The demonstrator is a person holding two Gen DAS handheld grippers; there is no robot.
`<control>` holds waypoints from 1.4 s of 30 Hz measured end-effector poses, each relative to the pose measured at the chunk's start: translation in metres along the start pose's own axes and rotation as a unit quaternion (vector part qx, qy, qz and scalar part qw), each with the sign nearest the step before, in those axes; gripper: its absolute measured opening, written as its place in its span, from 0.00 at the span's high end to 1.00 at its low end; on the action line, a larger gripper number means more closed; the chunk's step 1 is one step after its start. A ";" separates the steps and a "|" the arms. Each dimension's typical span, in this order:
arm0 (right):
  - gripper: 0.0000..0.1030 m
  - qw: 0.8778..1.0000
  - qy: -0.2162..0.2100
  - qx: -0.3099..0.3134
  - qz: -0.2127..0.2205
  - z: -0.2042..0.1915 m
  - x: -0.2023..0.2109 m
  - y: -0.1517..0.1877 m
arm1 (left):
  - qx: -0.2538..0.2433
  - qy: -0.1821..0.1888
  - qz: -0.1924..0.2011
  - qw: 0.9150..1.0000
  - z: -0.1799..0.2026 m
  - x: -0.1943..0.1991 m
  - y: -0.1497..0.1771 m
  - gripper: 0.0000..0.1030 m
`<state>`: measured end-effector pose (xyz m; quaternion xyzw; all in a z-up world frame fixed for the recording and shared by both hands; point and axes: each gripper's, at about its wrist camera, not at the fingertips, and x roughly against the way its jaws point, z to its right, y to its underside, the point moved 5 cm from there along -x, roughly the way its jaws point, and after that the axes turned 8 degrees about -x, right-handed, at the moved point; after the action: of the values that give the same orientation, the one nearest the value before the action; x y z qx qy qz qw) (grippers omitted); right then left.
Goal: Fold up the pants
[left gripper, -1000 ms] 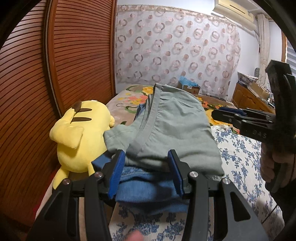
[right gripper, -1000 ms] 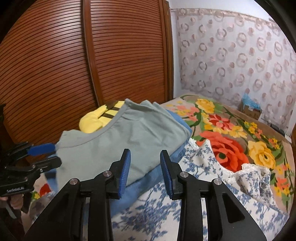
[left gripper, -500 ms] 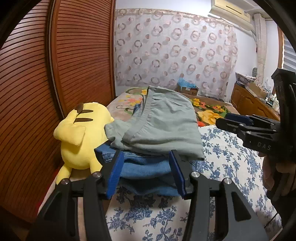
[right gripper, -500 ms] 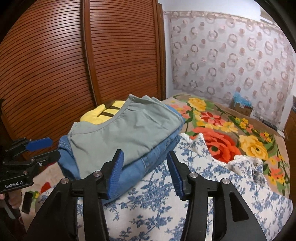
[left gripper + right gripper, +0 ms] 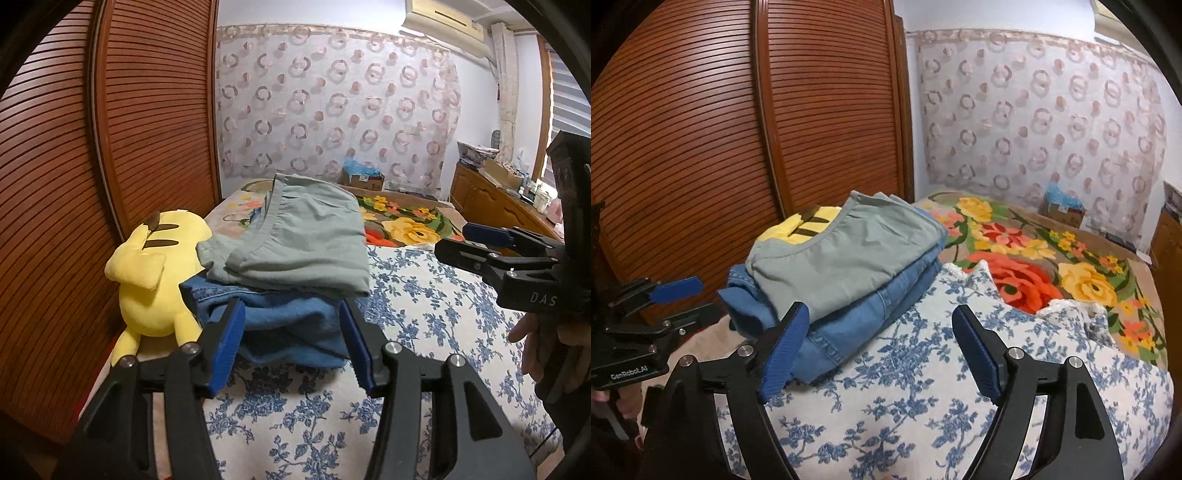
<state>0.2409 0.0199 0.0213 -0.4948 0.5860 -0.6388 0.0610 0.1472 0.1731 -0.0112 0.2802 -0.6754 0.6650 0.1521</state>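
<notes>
Wide wooden slatted doors (image 5: 738,129) along one side, patterned curtain (image 5: 332,110) across the far wall. Below, a bed under a flowered blanket (image 5: 1034,251) and a blue-and-white floral sheet (image 5: 923,369). Folded grey-green pants (image 5: 303,243) on top of folded blue jeans (image 5: 291,325), stacked at the sheet's edge near the doors. Just beside the stack, touching it, a yellow plush toy (image 5: 151,280). Left gripper (image 5: 291,347) held before the stack, jaws wide apart, gripping nothing. Right gripper (image 5: 879,350) likewise spread wide and empty, one blue pad in front of the jeans' edge. Small cardboard box (image 5: 364,181) far back by the curtain.
</notes>
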 end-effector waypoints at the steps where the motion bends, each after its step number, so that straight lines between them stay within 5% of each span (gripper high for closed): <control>1: 0.20 1.000 0.002 -0.001 0.001 0.000 0.002 0.002 | -0.002 0.001 0.000 1.000 0.001 0.001 0.001 0.49; 21: 0.12 0.996 0.073 -0.049 0.023 0.038 0.076 0.050 | -0.044 0.053 0.013 0.998 0.060 0.026 0.008 0.47; 42: 0.12 0.970 0.198 -0.113 0.080 0.102 0.192 0.096 | -0.104 0.134 0.032 0.985 0.185 0.053 -0.009 0.46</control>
<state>0.1682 -0.2058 0.0331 -0.3143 0.6925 -0.6464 -0.0617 0.1414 -0.0183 0.0141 0.1491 -0.7231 0.6272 0.2482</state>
